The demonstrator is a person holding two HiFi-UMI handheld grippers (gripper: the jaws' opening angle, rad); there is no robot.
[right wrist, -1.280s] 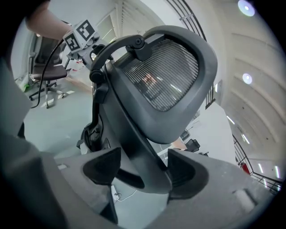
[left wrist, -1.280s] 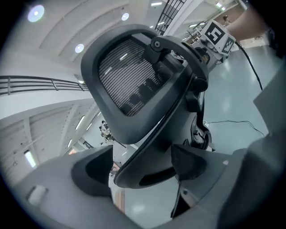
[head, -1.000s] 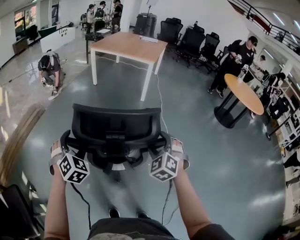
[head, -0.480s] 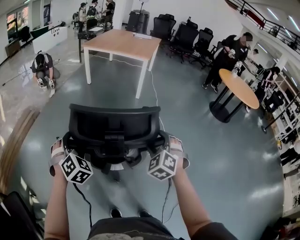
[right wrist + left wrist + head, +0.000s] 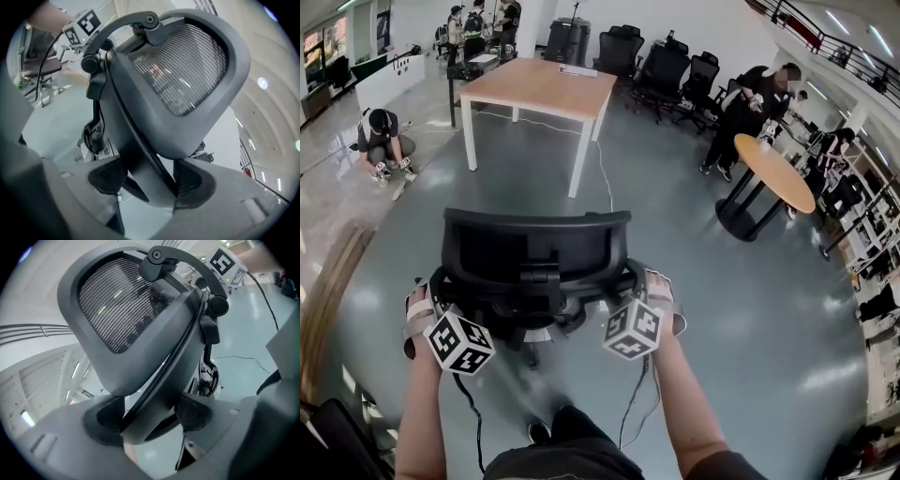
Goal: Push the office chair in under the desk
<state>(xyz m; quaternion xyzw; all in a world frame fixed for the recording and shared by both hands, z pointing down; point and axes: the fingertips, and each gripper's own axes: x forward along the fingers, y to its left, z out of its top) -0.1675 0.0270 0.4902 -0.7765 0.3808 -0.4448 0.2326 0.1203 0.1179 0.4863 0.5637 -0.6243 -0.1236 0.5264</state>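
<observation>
A black mesh-backed office chair (image 5: 534, 248) stands on the grey floor right in front of me, its back toward me. The wooden desk (image 5: 546, 89) with white legs is some way beyond it. My left gripper (image 5: 431, 292) holds the left side of the chair's back frame (image 5: 154, 366), and my right gripper (image 5: 643, 287) holds the right side (image 5: 140, 140). Both sets of jaws have just been closing. In each gripper view the frame bar sits between the pads and presses against them: left gripper (image 5: 150, 414), right gripper (image 5: 147, 179).
A round wooden table (image 5: 778, 173) stands at the right, with people around it. Several black chairs (image 5: 670, 66) line the far wall. A person crouches on the floor at the left (image 5: 380, 141). Another chair's edge (image 5: 328, 441) shows at bottom left. A cable runs down from the desk.
The chair and both grippers have edged slightly forward. One of my legs has stepped forward below the grippers. The jaws sit a little tighter on the frame.
</observation>
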